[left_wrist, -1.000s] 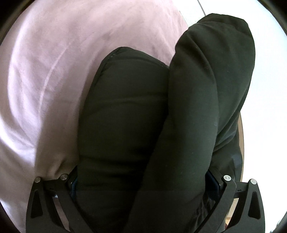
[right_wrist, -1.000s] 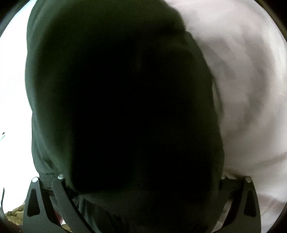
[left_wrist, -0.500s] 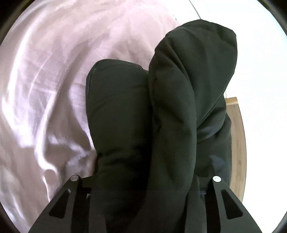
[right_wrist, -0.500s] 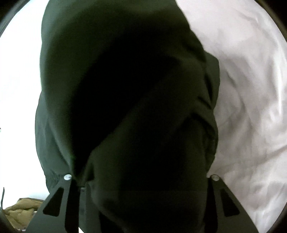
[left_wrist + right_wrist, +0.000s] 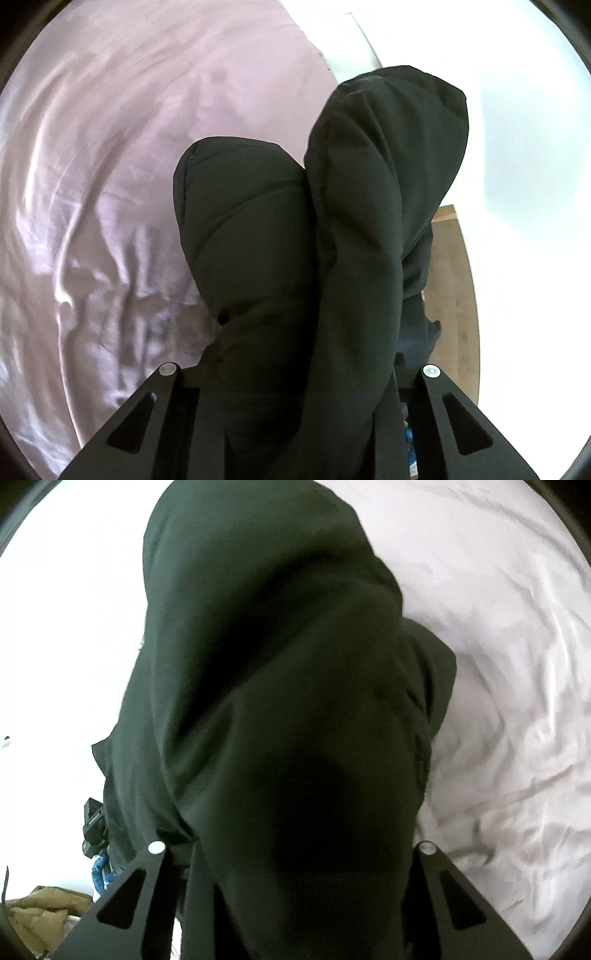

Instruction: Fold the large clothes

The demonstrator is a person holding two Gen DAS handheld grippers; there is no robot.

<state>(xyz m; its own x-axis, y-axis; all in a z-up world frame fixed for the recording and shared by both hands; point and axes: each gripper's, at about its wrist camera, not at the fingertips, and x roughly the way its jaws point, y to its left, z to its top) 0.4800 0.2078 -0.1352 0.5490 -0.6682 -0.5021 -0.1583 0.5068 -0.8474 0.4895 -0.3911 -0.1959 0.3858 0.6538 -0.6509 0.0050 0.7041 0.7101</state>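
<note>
Both claws, your left claw (image 5: 295,424) and right claw (image 5: 295,904), have just been closing and now clamp the thick, soft, floppy dark garment (image 5: 332,258) above the pink bedsheet (image 5: 110,184), so grip bunched edges firmly.

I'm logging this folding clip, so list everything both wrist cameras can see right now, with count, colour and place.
Garment: one, black, thick, bunched between both grippers, hanging over the sheet.
Bed sheet: one, pale pink, wrinkled, under the garment.
Wooden strip: one, brown, beside the sheet in the left view.
Tan cloth: one pile, lower left corner of the right view.
Blue item: one, too small to identify, beside the garment.
Left gripper: one, black, jaws just closing, clamped on the garment.
Right gripper: one, black, jaws just closing, clamped on the garment.
</note>
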